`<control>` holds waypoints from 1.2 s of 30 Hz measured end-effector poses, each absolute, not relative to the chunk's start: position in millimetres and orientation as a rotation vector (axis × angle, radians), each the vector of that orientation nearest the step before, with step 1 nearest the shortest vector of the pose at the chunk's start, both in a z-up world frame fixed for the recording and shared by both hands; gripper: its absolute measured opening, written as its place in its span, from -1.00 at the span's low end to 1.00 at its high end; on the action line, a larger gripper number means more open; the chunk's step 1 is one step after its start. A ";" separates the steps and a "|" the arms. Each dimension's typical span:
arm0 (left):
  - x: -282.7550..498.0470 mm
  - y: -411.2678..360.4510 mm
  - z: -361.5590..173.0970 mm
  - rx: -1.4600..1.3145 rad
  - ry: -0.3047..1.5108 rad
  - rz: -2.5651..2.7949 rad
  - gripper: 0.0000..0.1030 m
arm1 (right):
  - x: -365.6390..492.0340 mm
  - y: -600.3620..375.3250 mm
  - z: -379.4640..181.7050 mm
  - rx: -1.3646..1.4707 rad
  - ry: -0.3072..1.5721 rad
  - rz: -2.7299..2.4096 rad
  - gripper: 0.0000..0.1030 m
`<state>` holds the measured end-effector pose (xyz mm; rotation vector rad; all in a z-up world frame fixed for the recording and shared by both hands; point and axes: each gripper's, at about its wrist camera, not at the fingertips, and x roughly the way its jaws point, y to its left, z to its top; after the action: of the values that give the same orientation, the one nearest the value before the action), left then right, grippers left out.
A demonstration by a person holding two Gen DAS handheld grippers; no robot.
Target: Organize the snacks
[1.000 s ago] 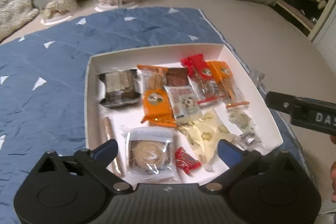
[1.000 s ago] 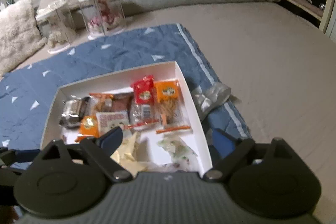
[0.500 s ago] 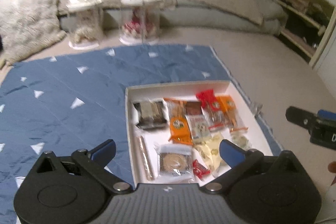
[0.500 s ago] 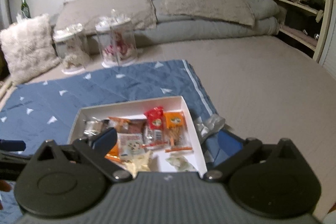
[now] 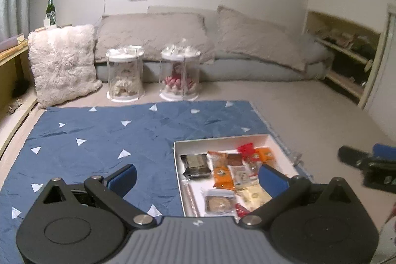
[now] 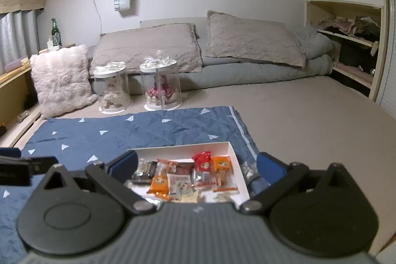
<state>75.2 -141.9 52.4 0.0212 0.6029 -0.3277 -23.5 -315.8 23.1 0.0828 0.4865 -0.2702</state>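
A shallow white box (image 5: 178, 165) (image 6: 231, 152) lies on a blue quilted mat (image 5: 111, 140) (image 6: 148, 130) and holds several wrapped snacks: an orange packet (image 5: 222, 175) (image 6: 159, 183), a red packet (image 5: 246, 149) (image 6: 203, 161), a dark tray of bars (image 5: 196, 163) and a round cookie (image 5: 220, 203). My left gripper (image 5: 196, 178) hangs well above and short of the box, open and empty. My right gripper (image 6: 196, 165) is likewise raised, wide open, with nothing between its fingers. The right gripper's tip (image 5: 366, 161) shows at the right edge of the left wrist view.
Two clear cylinder cases with dolls (image 5: 125, 73) (image 5: 179, 72) stand beyond the mat. Grey cushions (image 6: 252, 41) and a fluffy pillow (image 6: 60, 81) line the back wall. Shelves (image 6: 346, 41) are at the right. A crumpled clear wrapper (image 6: 247, 171) lies right of the box.
Both grippers have risen and pulled back from the box and tilted up, so the box looks smaller and the room's back wall came into view. The right gripper's jaws widened slightly.
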 end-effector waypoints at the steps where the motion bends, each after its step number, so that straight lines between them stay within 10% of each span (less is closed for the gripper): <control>1: 68.4 -138.6 53.5 0.017 0.594 -0.330 1.00 | -29.3 -313.5 22.3 0.080 0.482 -0.274 1.00; 36: -31.1 -86.9 -10.5 0.124 0.563 -0.205 1.00 | -115.9 -283.8 -34.2 0.001 0.524 -0.220 1.00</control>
<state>-31.1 -86.9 -10.5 0.1244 0.5630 -0.2050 -115.9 -283.8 -34.2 0.0007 0.5240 -0.2204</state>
